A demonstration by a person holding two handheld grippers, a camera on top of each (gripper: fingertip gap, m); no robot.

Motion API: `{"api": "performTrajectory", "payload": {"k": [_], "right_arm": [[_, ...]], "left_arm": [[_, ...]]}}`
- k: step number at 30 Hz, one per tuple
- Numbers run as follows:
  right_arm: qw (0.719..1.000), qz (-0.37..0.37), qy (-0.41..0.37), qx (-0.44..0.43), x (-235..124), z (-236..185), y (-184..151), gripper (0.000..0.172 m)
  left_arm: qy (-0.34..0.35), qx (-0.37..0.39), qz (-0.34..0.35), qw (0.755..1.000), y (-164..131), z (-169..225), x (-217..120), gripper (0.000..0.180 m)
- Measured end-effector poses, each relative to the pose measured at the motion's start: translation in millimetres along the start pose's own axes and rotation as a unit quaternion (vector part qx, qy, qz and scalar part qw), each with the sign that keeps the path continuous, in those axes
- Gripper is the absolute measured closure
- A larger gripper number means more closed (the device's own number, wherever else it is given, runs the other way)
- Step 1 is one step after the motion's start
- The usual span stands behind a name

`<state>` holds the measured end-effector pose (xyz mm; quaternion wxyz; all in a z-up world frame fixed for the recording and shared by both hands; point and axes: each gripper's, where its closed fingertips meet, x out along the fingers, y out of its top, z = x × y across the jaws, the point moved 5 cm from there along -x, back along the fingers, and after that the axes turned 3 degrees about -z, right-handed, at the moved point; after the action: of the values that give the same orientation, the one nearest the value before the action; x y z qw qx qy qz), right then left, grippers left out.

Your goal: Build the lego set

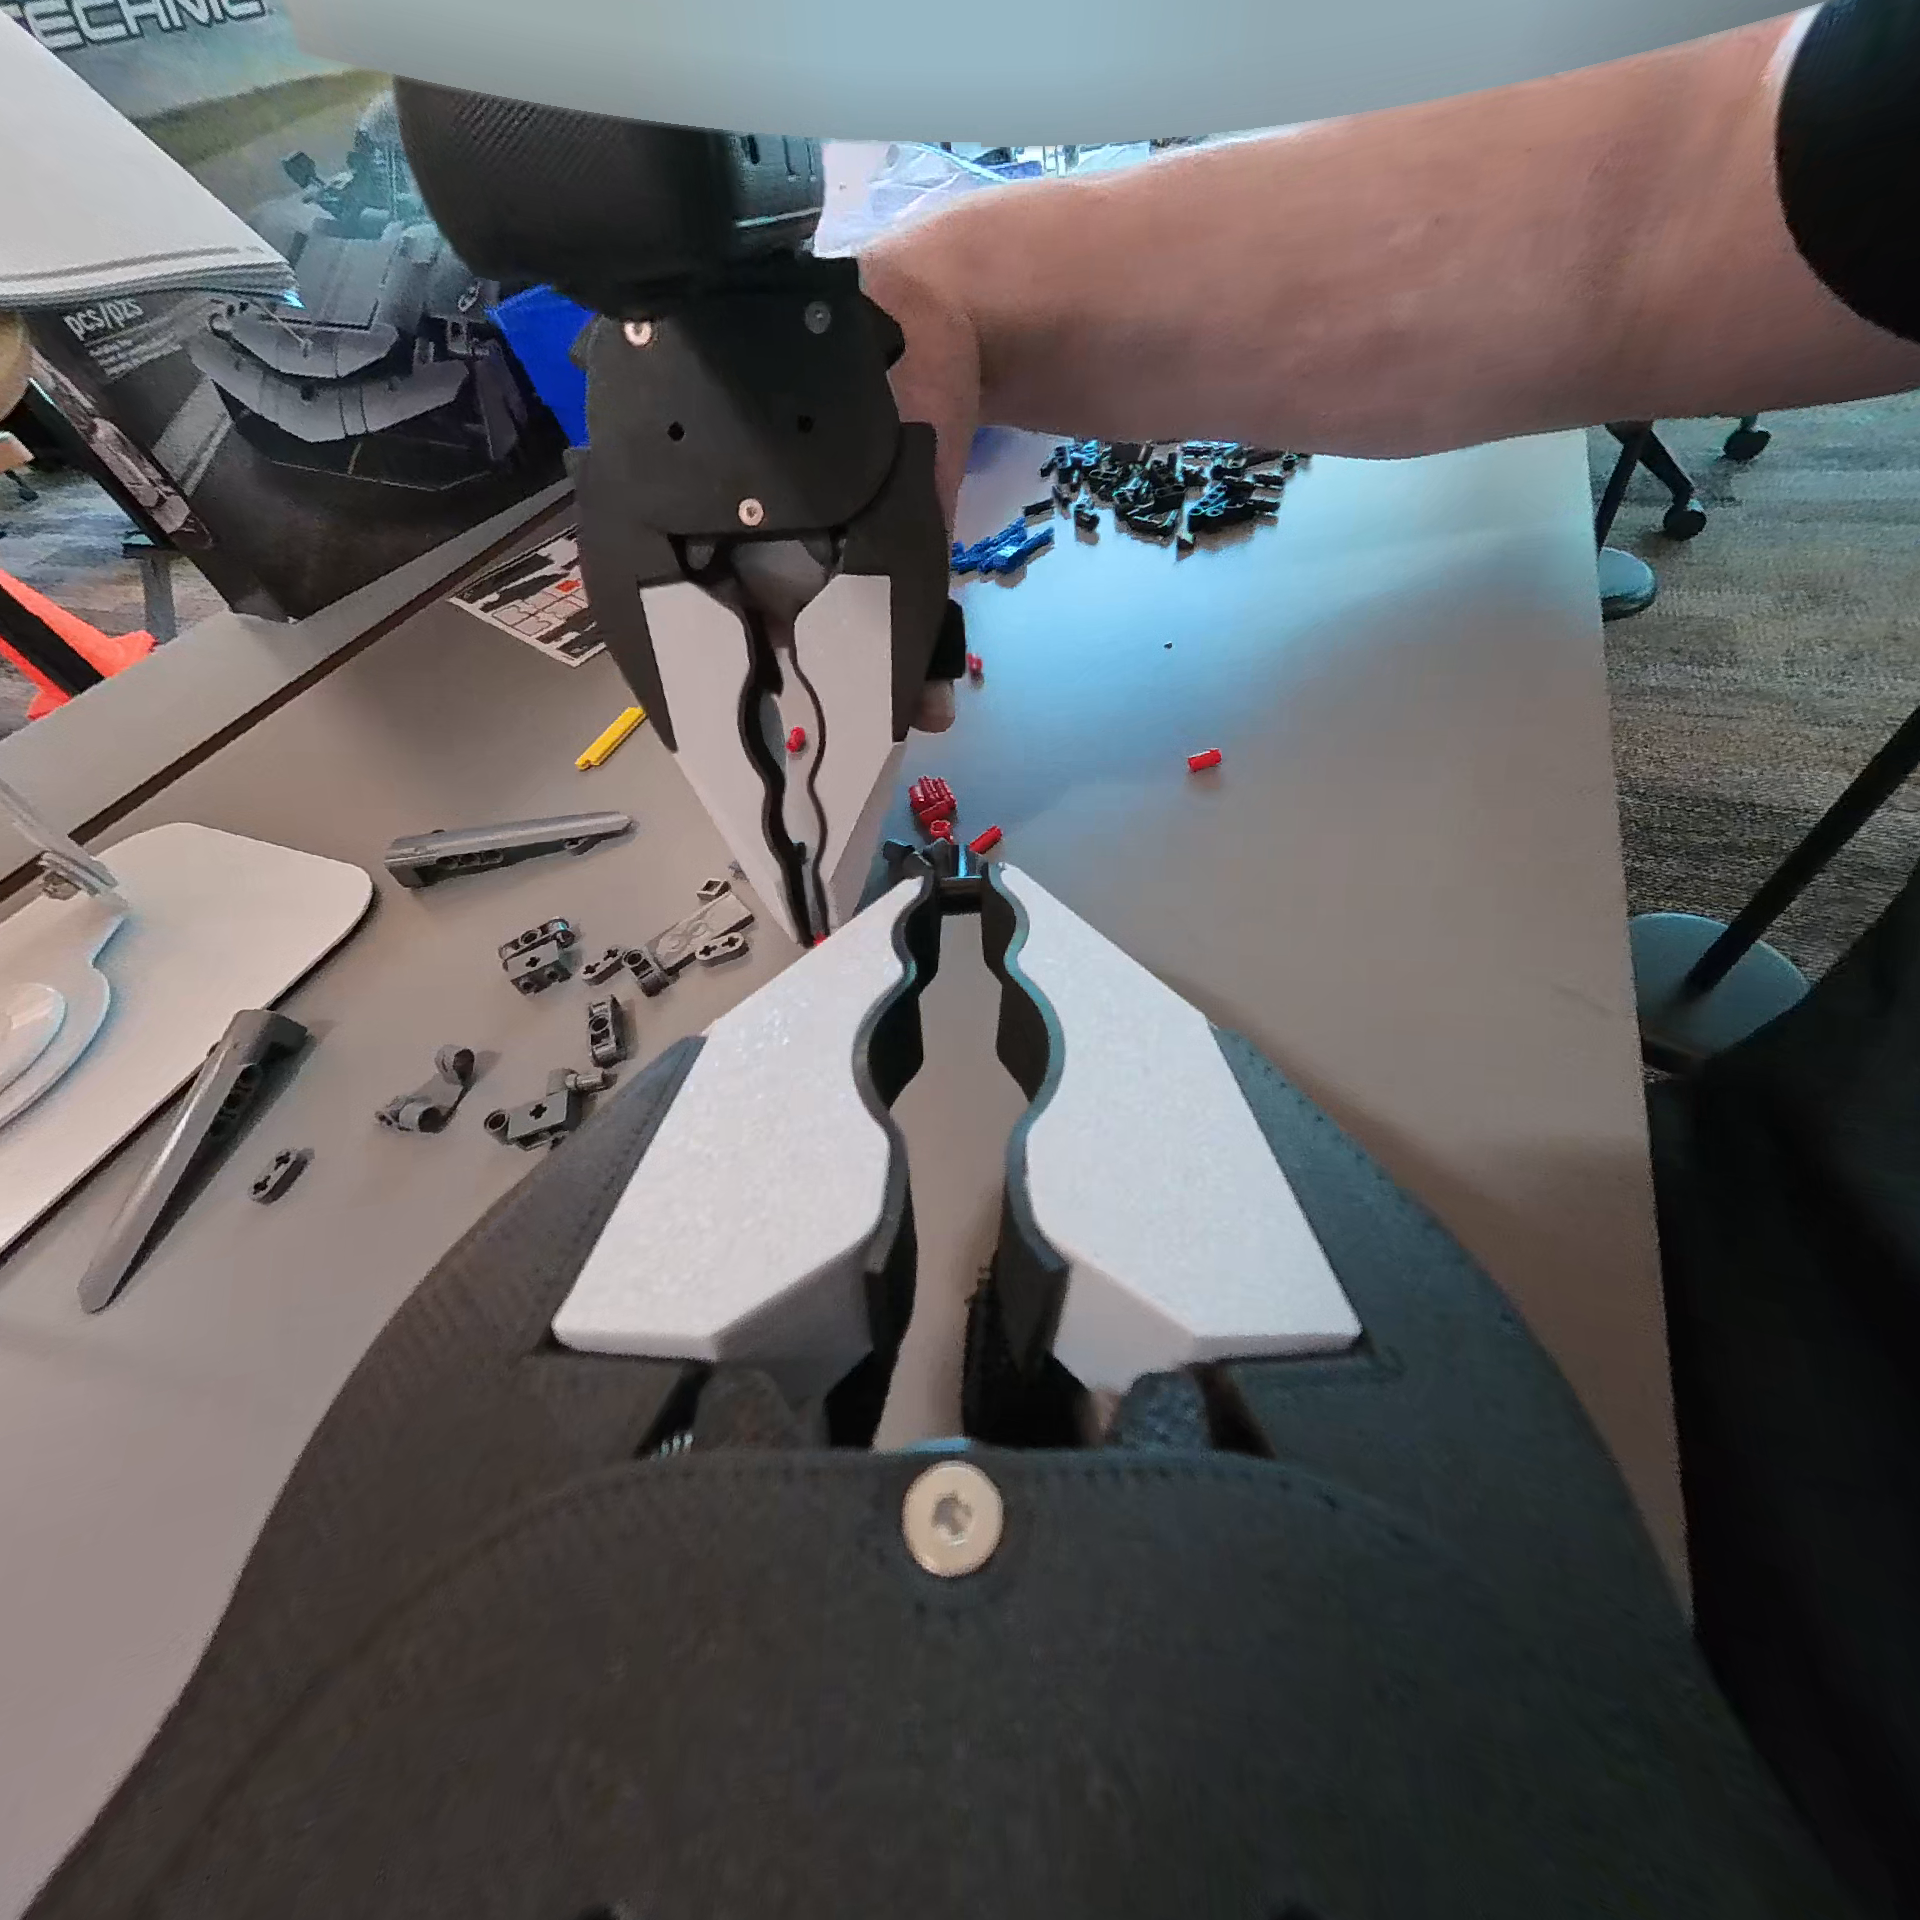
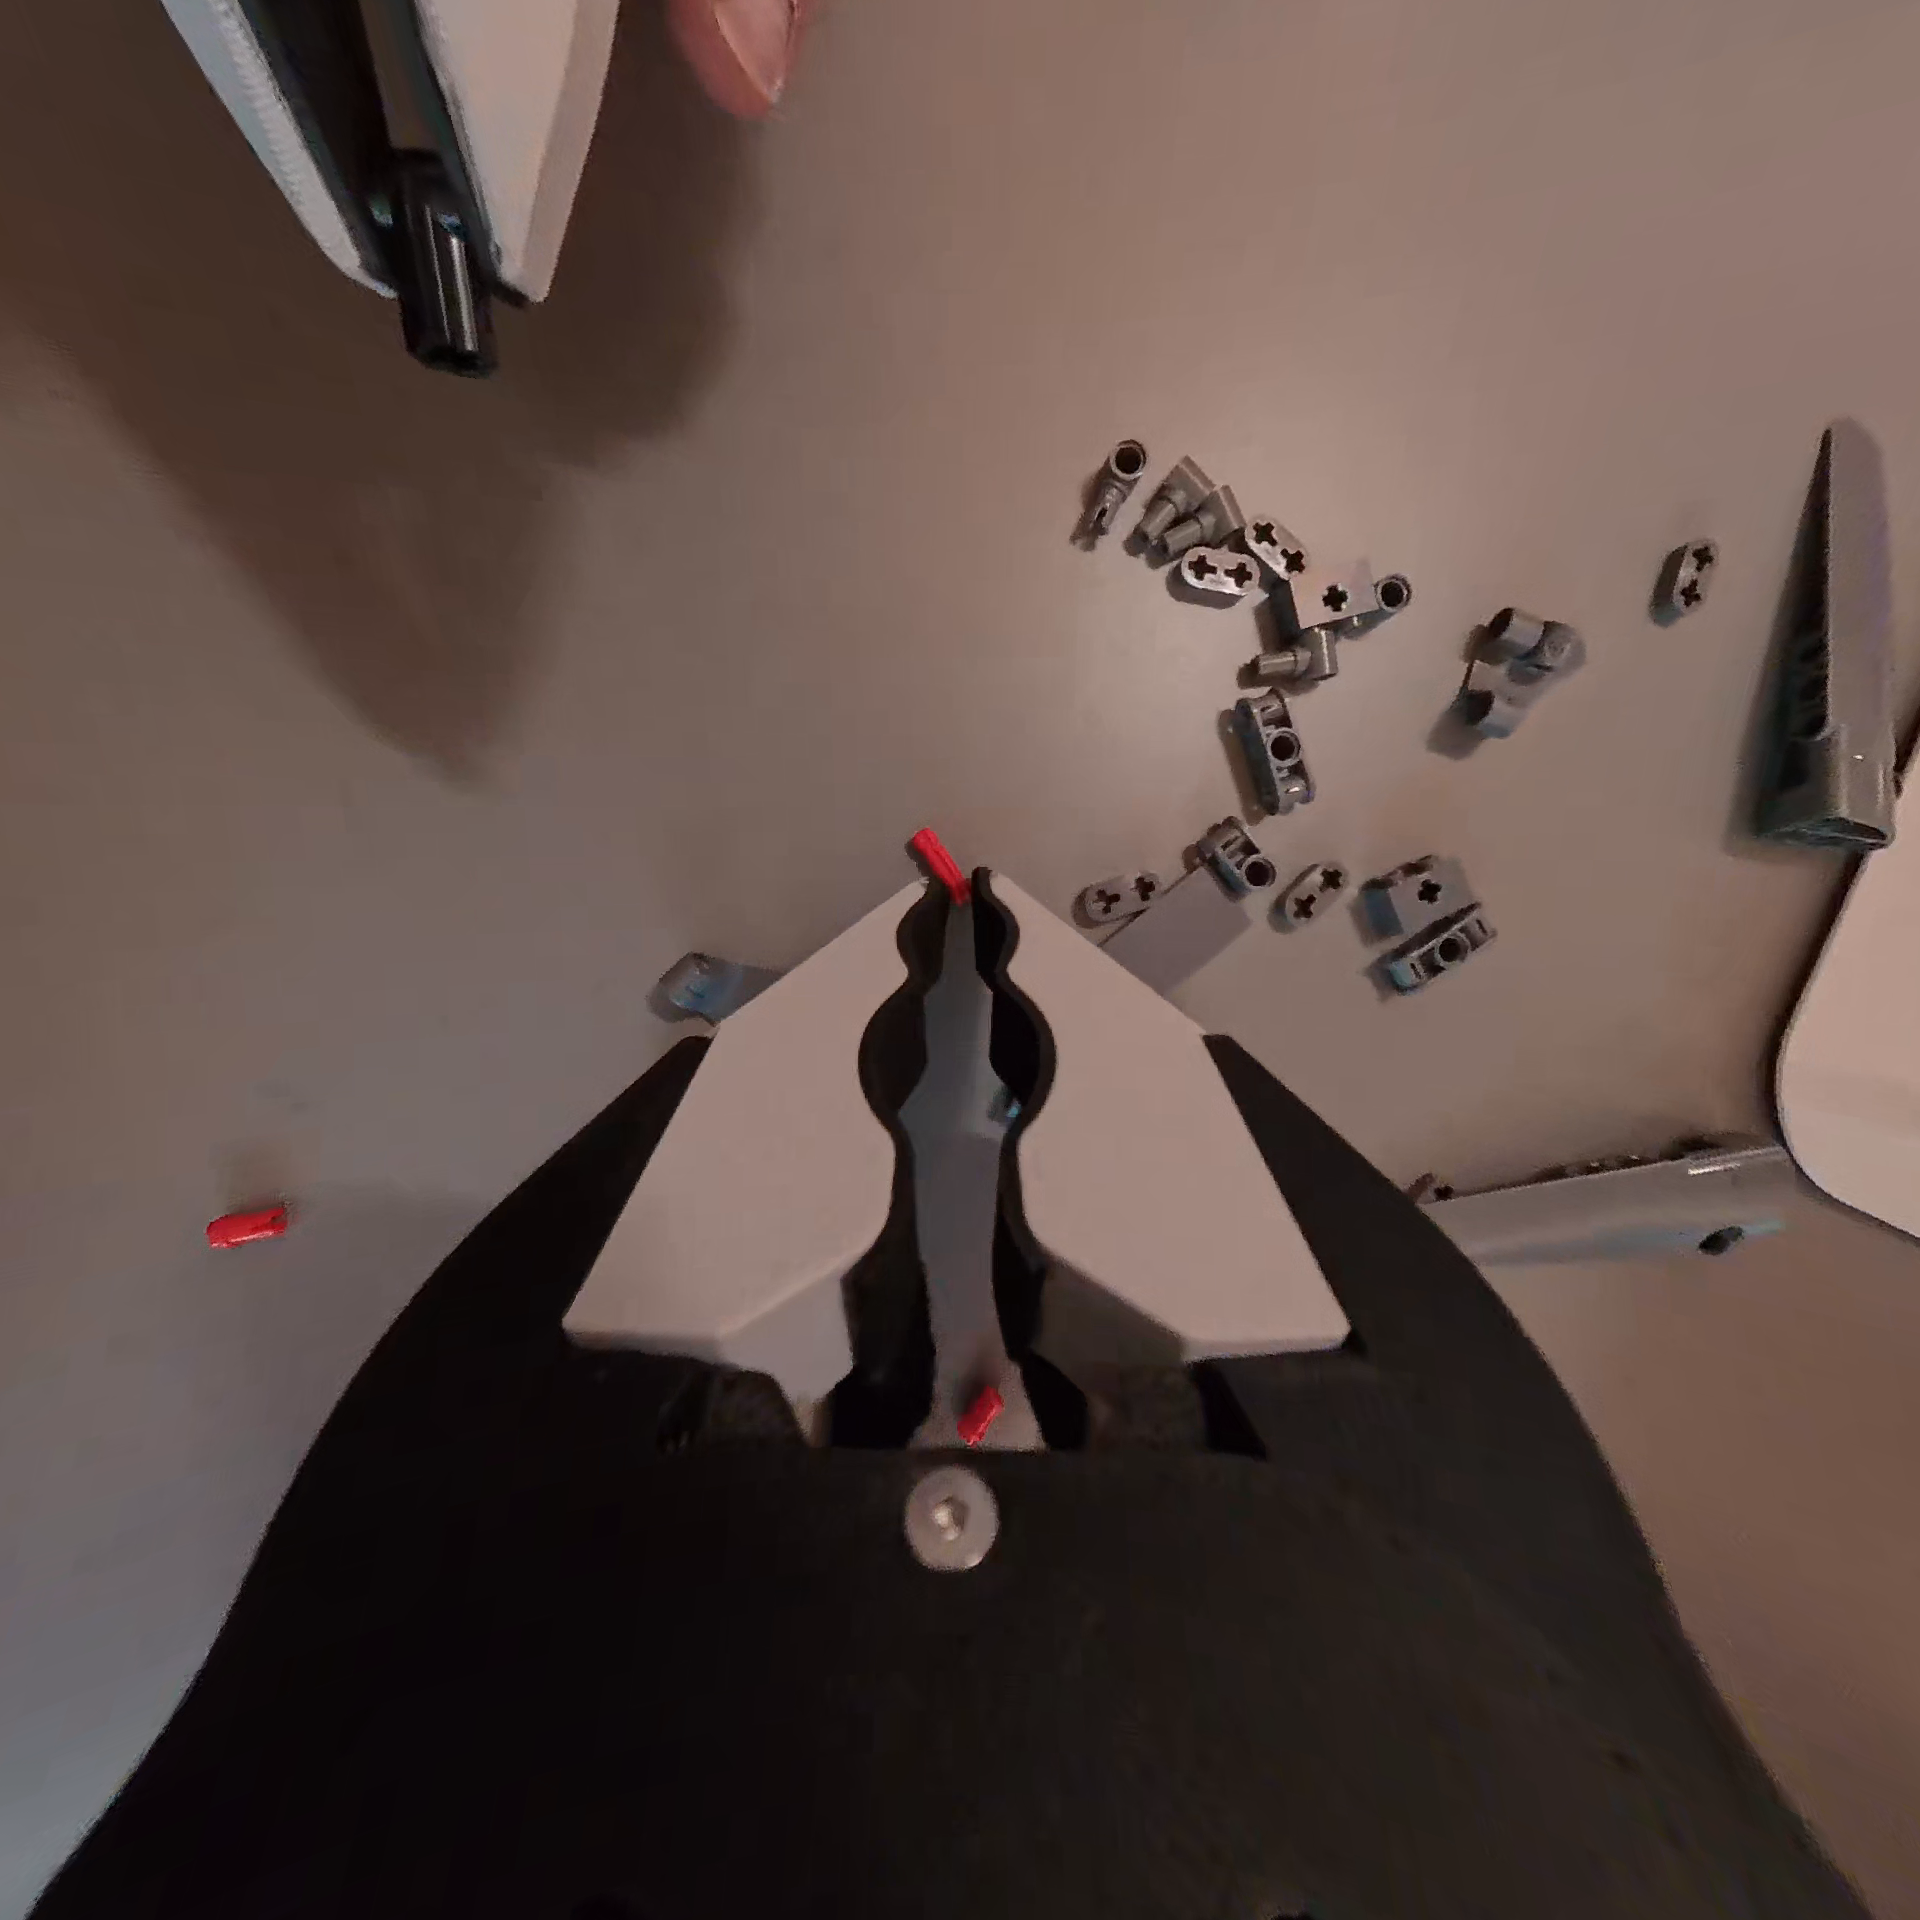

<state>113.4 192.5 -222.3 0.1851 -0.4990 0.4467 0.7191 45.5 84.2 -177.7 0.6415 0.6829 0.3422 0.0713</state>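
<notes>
Here the left tongs (image 1: 954,883) clench a black piece (image 1: 951,868); the right tongs (image 2: 954,883) pinch a red pin (image 2: 938,858) at their tips.

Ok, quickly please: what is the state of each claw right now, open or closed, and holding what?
Left claw: closed on a small black piece.
Right claw: closed on a small red pin at its tips.

The right gripper (image 2: 951,883) pinches a small red plastic pin (image 2: 938,860) at its fingertips, low over the grey-brown bench (image 2: 727,623). At ten o'clock, the left gripper (image 2: 457,301) holds a black cylindrical plastic piece (image 2: 447,301). Scattered small grey plastic connectors (image 2: 1288,665) lie at two o'clock. Another red pin (image 2: 246,1226) lies at eight o'clock.
</notes>
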Motion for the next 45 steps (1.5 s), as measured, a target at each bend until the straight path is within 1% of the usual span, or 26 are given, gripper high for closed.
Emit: {"api": "performTrajectory", "payload": {"k": [5, 8, 16, 32, 39, 43, 45], "right_arm": [[1.0, 0.002, 0.027, 0.001, 1, 0, 1, 0.171], [1.0, 0.008, 0.024, 0.005, 2, -3, 3, 0.172], [1.0, -0.006, -0.026, 0.007, 1, -11, 4, 0.172], [0.996, 0.013, -0.089, 0.013, -17, -35, 14, 0.172], [0.983, 0.089, -0.162, 0.019, -42, -52, 29, 0.172], [0.966, 0.118, -0.229, 0.007, -56, -63, 39, 0.172], [0.957, 0.13, -0.261, -0.001, -62, -68, 45, 0.172]], "left_arm": [[-0.001, -0.003, 0.001, 1.0, 0, -1, 0, 0.175], [-0.002, -0.005, 0.003, 1.0, 1, -1, 0, 0.175], [0.002, 0.005, -0.001, 1.0, 0, 0, 2, 0.175], [0.021, 0.031, -0.008, 0.999, 0, 5, 3, 0.175], [0.027, 0.017, 0.022, 0.999, 6, 5, 0, 0.175], [0.012, -0.029, 0.057, 0.998, 14, 3, -2, 0.175], [-0.006, -0.064, 0.082, 0.995, 19, 2, -3, 0.175]]}}
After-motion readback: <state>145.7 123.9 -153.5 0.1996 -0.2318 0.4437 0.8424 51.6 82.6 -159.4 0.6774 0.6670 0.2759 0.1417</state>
